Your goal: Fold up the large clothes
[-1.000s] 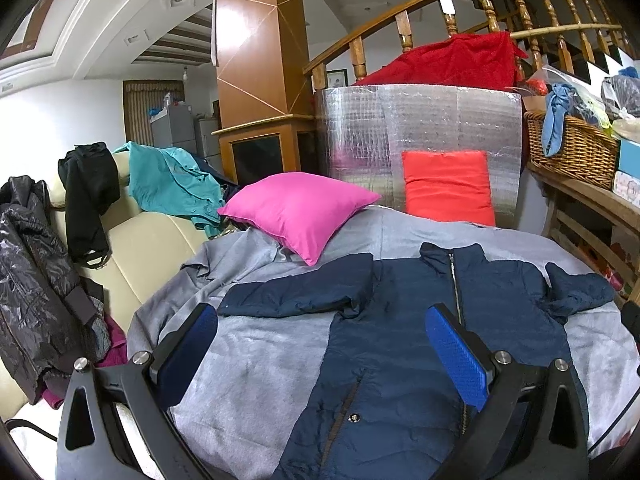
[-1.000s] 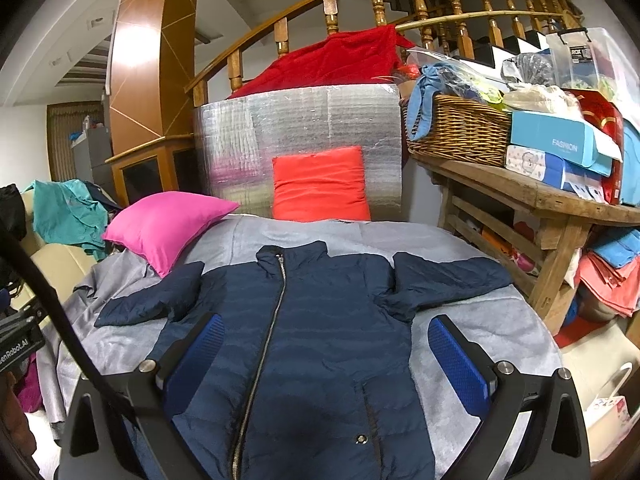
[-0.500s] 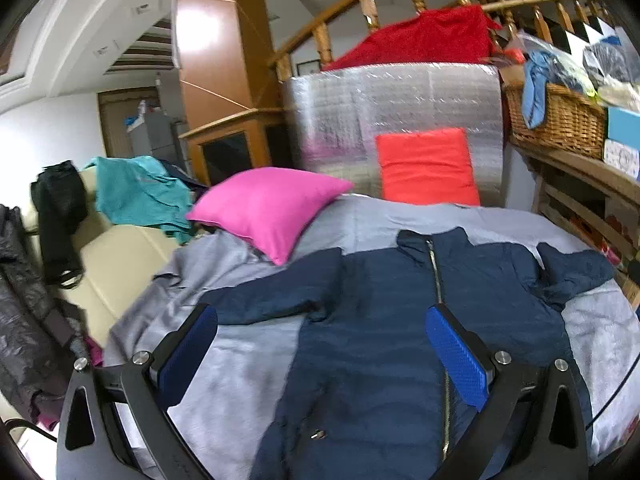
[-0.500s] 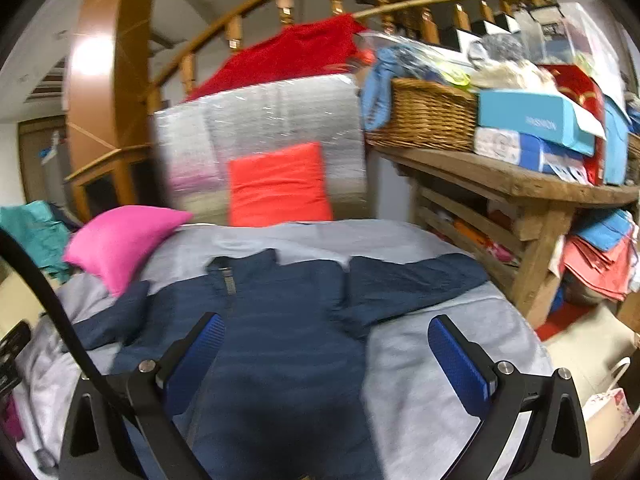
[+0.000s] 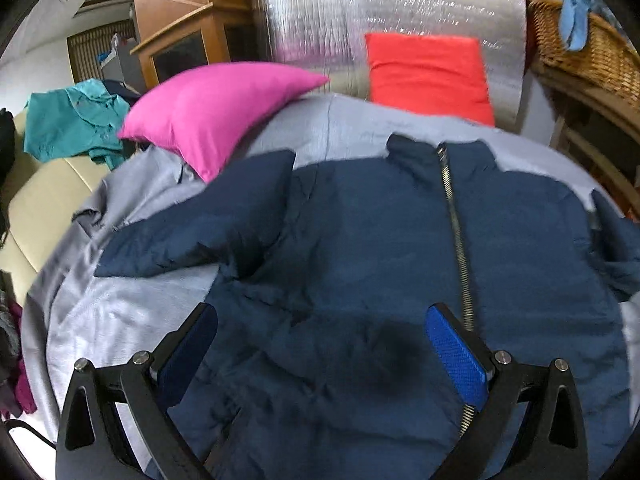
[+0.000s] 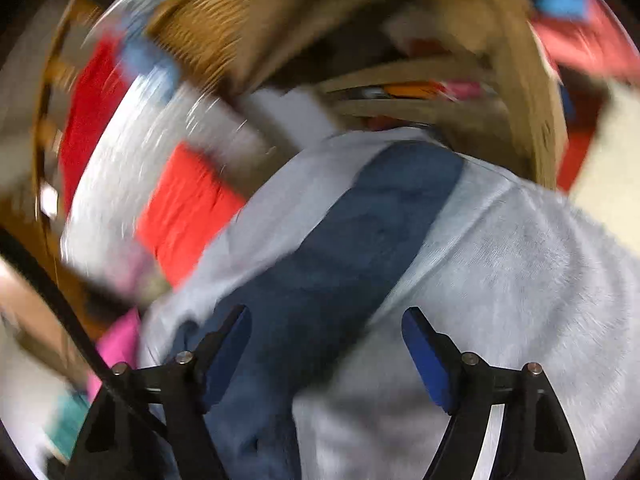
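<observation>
A navy quilted jacket (image 5: 360,240) lies spread face up on a grey cover (image 5: 120,312), its zip (image 5: 456,240) running up to the collar. My left gripper (image 5: 320,328) hangs open just above the jacket's chest, casting a dark shadow on it. One sleeve (image 5: 200,228) stretches out to the left. In the blurred, tilted right wrist view the other sleeve (image 6: 360,232) runs diagonally across the grey cover (image 6: 520,272). My right gripper (image 6: 326,332) hovers over that sleeve, its jaws closing, with the sleeve's base below the gap and the pads apart from it.
A pink cushion (image 5: 216,108) and a red cushion (image 5: 428,72) sit at the bed's far side before a silver foil panel (image 5: 400,12). A wicker basket (image 5: 580,44) stands on a wooden shelf at right. A teal shirt (image 5: 76,120) lies on a cream sofa (image 5: 44,208) at left.
Both grippers have dropped closer to the jacket. The right one swung right over the sleeve and rolled, so its view is now tilted and blurred, and its jaws stand narrower.
</observation>
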`<action>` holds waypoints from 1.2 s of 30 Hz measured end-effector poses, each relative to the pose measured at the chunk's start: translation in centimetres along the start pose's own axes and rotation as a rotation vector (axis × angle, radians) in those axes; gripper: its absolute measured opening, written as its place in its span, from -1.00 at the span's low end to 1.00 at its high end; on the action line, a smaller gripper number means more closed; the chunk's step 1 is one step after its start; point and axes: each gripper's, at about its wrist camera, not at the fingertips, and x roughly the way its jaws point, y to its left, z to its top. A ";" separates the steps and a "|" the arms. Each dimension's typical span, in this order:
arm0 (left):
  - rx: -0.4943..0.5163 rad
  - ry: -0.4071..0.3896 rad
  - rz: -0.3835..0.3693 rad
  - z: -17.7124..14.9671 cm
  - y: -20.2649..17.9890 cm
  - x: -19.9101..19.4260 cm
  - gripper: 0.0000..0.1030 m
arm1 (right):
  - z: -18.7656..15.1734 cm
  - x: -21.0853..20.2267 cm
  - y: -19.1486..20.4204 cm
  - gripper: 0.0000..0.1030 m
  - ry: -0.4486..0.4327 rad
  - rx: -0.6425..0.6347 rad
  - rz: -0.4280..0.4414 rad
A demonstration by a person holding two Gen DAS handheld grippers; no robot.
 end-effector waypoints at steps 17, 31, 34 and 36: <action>0.148 0.187 -0.003 0.0 -2.5 6.9 1.00 | 5.2 9.4 -4.5 -0.73 -0.050 0.160 -0.115; 0.034 0.296 -0.159 -0.7 0.7 6.4 1.00 | -8.1 -3.8 18.0 -0.82 -0.117 -0.369 0.323; -0.006 0.119 -0.059 0.9 3.7 3.0 1.00 | -14.8 -3.0 22.2 -0.82 0.010 -0.476 0.403; -0.057 0.036 -0.018 1.7 6.2 1.4 1.00 | -18.9 -1.4 24.1 -0.75 0.107 -0.552 0.415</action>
